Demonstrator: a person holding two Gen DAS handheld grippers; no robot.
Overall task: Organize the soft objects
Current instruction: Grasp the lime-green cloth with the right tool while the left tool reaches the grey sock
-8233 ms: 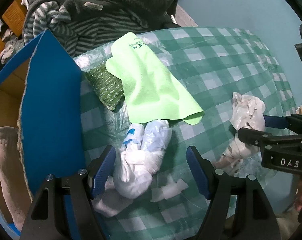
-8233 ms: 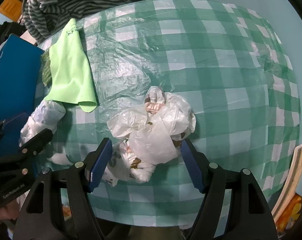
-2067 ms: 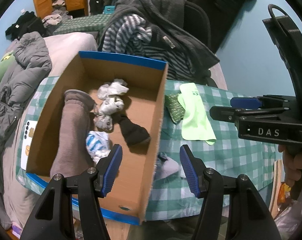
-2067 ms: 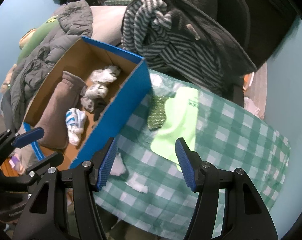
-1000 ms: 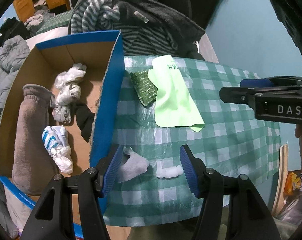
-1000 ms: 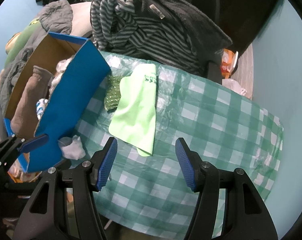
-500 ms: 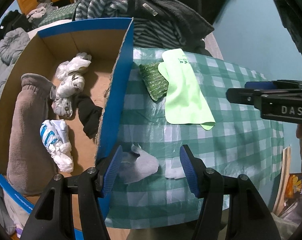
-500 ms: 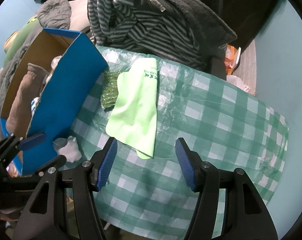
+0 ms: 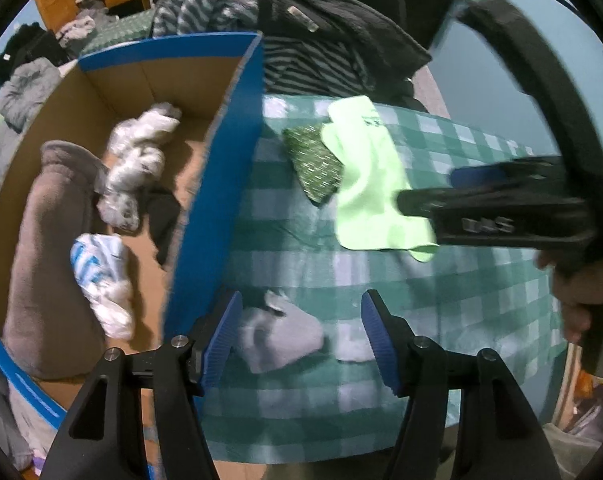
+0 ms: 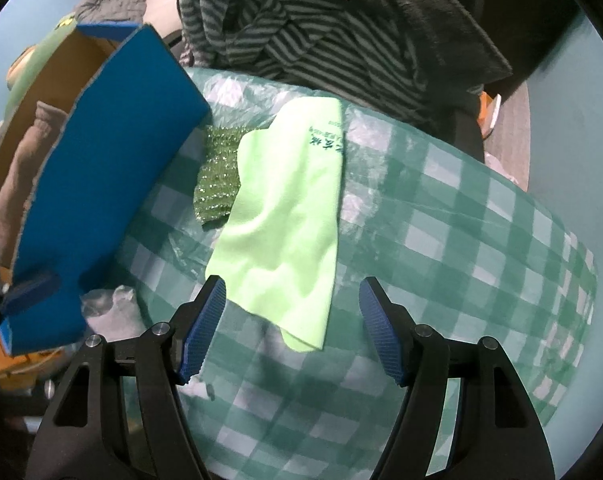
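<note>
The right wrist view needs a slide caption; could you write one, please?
Open right hand-held gripper poised over a light green cloth on the green checked tablecloth.

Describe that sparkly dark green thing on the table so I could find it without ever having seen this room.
Start at the big blue cardboard box standing on the green checked tablecloth. Just past its far corner lies a bright lime green cloth, and the sparkly scrubbing pad sits between the two, partly tucked under the cloth's edge. It is small, dark green and glittery, while its neighbour is pale and smooth.
</note>
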